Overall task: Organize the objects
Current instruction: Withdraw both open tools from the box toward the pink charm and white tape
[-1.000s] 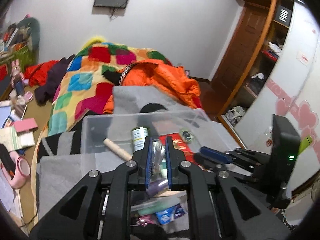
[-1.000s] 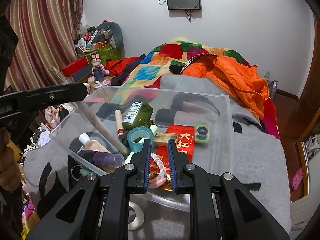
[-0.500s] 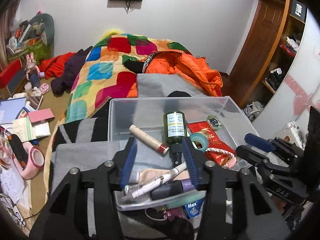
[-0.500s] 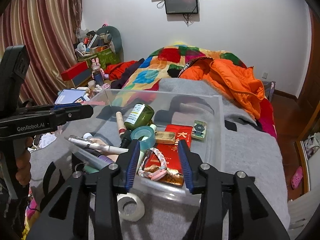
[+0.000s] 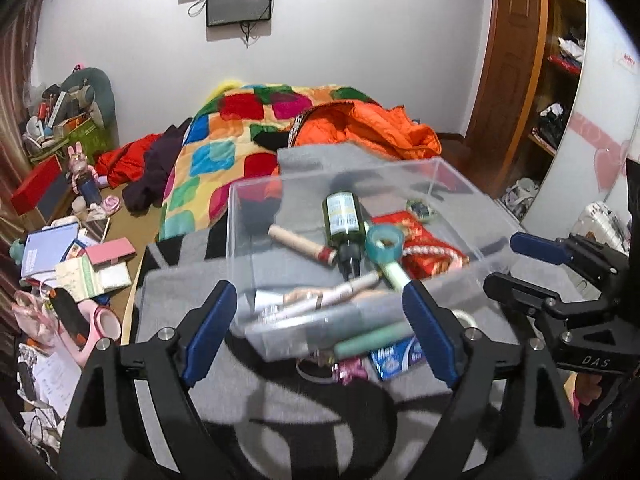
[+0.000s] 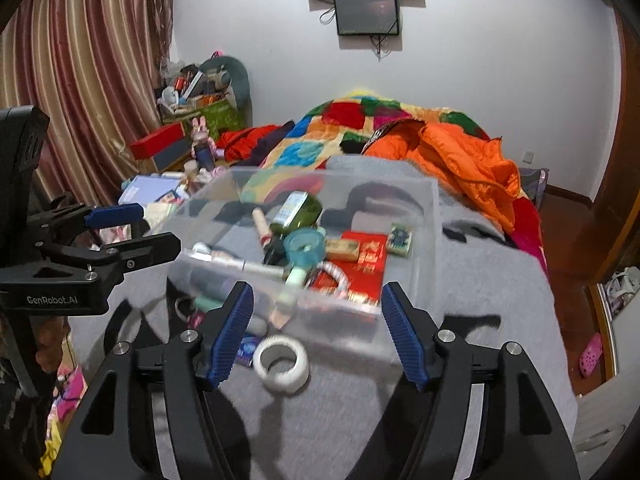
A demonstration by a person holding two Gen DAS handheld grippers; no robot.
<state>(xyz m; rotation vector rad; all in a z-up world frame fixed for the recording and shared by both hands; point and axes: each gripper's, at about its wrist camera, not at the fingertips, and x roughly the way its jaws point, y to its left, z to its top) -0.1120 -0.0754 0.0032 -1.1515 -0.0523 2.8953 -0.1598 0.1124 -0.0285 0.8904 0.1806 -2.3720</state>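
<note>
Clear plastic bin (image 5: pixel 240 216) sitting on grey blanket (image 6: pixel 480 280) atop the bed, holding green bottle (image 5: pixel 344 220), teal tape roll (image 6: pixel 304 246), red packet (image 6: pixel 360 268). White tape roll (image 6: pixel 282 364) lying just outside bin's near wall. Hovering near bin: left claw (image 5: pixel 320 328) spread wide, gripping nothing; right claw (image 6: pixel 316 330) likewise wide, empty.

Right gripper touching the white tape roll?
Apart. Right wrist view: right gripper is open, and grey blanket shows between both fingers and the white tape roll.
</note>
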